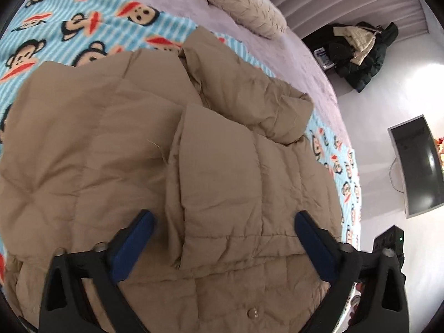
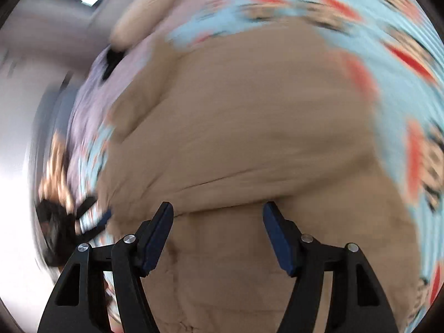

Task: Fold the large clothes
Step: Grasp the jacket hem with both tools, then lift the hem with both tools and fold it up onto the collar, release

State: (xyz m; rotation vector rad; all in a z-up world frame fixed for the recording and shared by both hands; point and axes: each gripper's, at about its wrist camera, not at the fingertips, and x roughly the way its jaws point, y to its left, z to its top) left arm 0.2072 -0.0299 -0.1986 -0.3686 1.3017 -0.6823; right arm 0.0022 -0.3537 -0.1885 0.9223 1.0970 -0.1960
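A tan quilted puffer jacket [image 1: 116, 138] lies spread on the bed, one sleeve [image 1: 219, 183] folded over its body. My left gripper [image 1: 224, 219] hovers over the lower part of that sleeve, jaws wide apart, no fabric pinched between the blue pads [image 1: 130, 249]. In the blurred right wrist view the same jacket [image 2: 249, 127] fills the picture. My right gripper [image 2: 217, 211] stands open above a fold edge in it, with nothing between its pads [image 2: 280, 241].
A blue striped monkey-print blanket [image 1: 91, 22] covers a lilac bedsheet [image 1: 227, 27]. A beige pillow [image 1: 244, 2] lies at the head. Dark and cream clothes [image 1: 360, 50] are piled on the floor to the right, near a monitor [image 1: 419, 163].
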